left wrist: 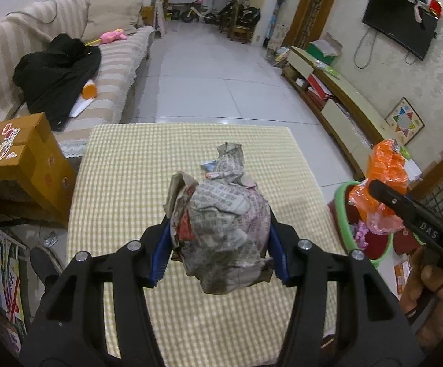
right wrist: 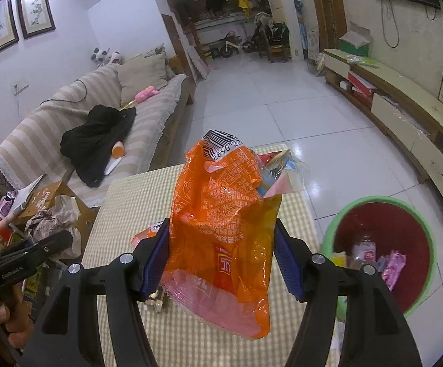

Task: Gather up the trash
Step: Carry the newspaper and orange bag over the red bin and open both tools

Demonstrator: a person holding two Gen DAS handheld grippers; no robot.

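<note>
Crumpled newspaper ball (left wrist: 221, 229); orange wrapper (right wrist: 221, 229), aloft.

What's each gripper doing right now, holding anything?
Left gripper: closed on the crumpled newspaper ball, lifted above the checked table.
Right gripper: closed on the orange plastic bag, beside the green-rimmed bin.

Both wrist views looked steeply down, close above the desk (left wrist: 123, 165); each faced the far doorway, sharing sofa (right wrist: 53, 113) and bin (right wrist: 383, 205).
</note>
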